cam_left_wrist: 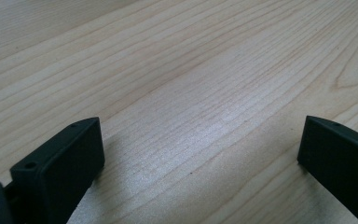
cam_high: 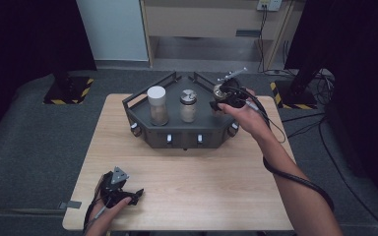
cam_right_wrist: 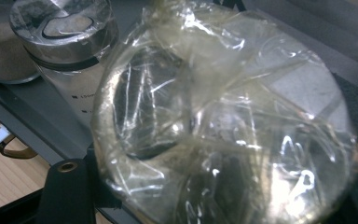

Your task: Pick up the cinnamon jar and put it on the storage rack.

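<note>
A round jar with a top wrapped in crinkled clear plastic film (cam_right_wrist: 223,126) sits clamped in the right tool (cam_high: 225,100) at the right end of a dark grey angular metal tray (cam_high: 177,132), the tool's black jaws closed on the jar's sides. In the high view the jar (cam_high: 220,90) is held at the tray's right corner, above its rim, with the person's right hand (cam_high: 246,115) reaching in from the worktop's right edge. Just beside it, toward the tray's middle, stands a clear glass shaker with a shiny metal cap (cam_high: 188,105), and farther left a taller jar with a white lid and brownish contents (cam_high: 157,104). The tray rests at the far side of the pale wooden worktop (cam_high: 187,187). Well apart, at the near left corner, the left tool (cam_high: 128,195) rests low over bare wood, its jaws standing wide apart with nothing between them.
</note>
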A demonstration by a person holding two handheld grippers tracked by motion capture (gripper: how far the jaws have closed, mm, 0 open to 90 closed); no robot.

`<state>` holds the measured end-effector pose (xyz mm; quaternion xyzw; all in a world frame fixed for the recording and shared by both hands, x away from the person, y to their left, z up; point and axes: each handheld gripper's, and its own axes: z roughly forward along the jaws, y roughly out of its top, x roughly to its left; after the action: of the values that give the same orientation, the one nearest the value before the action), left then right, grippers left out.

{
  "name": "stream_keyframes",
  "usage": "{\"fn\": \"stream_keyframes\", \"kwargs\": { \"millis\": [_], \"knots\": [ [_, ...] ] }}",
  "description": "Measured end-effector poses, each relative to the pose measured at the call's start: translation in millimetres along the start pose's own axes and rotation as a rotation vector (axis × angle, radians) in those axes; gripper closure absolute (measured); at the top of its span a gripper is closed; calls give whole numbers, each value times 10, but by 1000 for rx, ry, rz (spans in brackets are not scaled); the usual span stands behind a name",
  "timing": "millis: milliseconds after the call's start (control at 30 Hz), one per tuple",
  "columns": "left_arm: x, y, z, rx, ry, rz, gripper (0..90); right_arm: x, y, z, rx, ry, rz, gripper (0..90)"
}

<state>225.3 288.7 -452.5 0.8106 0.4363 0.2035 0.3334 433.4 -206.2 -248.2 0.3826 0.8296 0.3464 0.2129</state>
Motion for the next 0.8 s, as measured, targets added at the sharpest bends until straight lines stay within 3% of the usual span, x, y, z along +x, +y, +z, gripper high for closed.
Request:
{"fn": "stream_keyframes", "kwargs": {
  "millis": [800],
  "knots": [
    [-1, 0, 0, 0, 1, 0, 0, -10, 15, 296, 33, 3, 19, 311]
  ]
}}
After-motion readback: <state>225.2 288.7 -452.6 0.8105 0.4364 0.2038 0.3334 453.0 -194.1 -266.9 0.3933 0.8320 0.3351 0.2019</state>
